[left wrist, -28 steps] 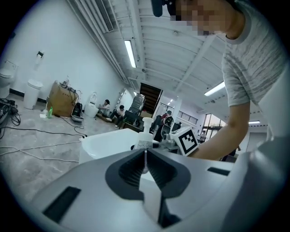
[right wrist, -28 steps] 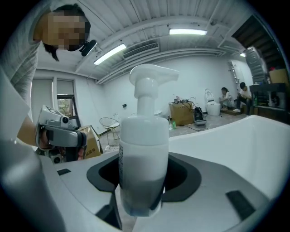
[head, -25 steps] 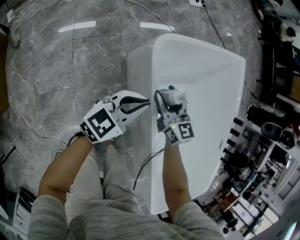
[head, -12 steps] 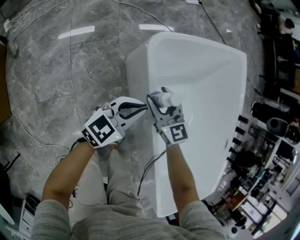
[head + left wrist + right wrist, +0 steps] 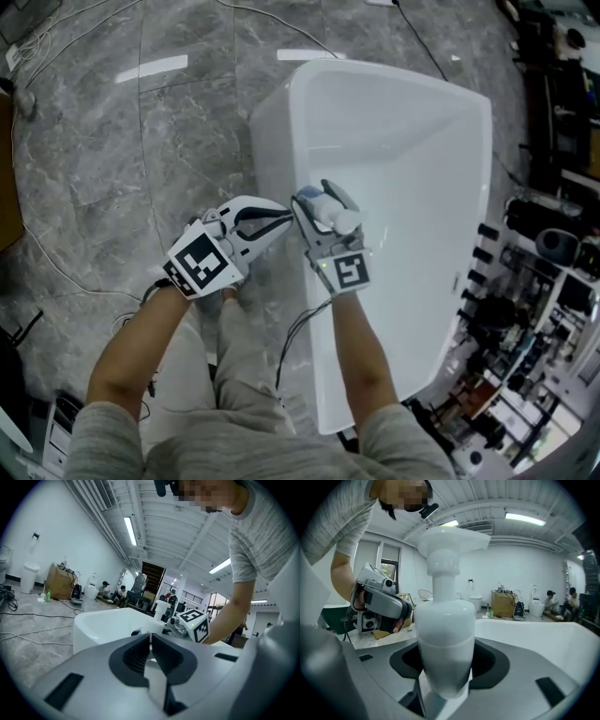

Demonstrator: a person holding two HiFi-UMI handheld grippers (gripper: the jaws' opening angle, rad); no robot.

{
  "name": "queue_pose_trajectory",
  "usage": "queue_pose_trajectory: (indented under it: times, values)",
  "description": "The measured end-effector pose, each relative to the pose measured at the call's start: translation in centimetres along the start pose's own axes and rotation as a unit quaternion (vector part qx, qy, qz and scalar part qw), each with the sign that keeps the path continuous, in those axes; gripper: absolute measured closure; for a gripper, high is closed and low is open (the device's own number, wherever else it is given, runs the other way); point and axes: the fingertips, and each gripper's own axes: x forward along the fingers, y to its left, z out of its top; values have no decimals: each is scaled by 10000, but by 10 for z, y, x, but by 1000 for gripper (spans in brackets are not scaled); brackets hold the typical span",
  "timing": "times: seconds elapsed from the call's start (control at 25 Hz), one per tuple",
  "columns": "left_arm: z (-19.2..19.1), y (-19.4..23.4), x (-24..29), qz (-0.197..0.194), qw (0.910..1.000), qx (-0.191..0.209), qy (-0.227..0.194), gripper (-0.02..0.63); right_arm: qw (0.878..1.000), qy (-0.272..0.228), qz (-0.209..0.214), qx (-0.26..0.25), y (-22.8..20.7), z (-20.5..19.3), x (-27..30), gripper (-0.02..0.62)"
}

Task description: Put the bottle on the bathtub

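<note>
Right claw (image 5: 317, 202): is clamping both pads on the lower body of the white plastic pump bottle (image 5: 445, 620), with the jaws standing wide around it.
Bottle position: is riding upright between the jaws, pump head rising above them. It is hanging over the near rim of the glossy white bathtub (image 5: 272, 141). I cannot tell whether its base is touching the rim.
Left claw (image 5: 281, 216): jaws are resting together on nothing. It is hovering just beside the right claw, on the outer side of the rim.
Handling (judgement): the shell is looking stiff and smooth, so likely slippery, and the weight is probably modest. The tall pump is making it tippy.
Hold point (judgement): the wide body below the shoulder is serving best, not the thin pump neck.
Landing surface (judgement): the rim below the claw is looking narrow and slick, so the base is needing to go down flat.
</note>
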Motion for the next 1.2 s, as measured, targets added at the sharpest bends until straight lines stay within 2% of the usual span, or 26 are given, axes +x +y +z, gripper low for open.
queue_pose_trajectory:
  times: [0.68,0.92,0.96,1.2]
  values:
    - [-1,-6,-1,23,10000,33,37,603,9995,40,85,306,-1,-2,-3,357]
    - [-1,-3,5,-12,10000,62,60,603,9991,35,254,335,1,1,-3,354]
    - [0,-4,7,-15,9999,74,71,601,9991,32,264,339,1,2,-3,333]
    - [-2,-5,8,-25,9999,122,119,601,9989,43,268,376,0,4,-5,330]
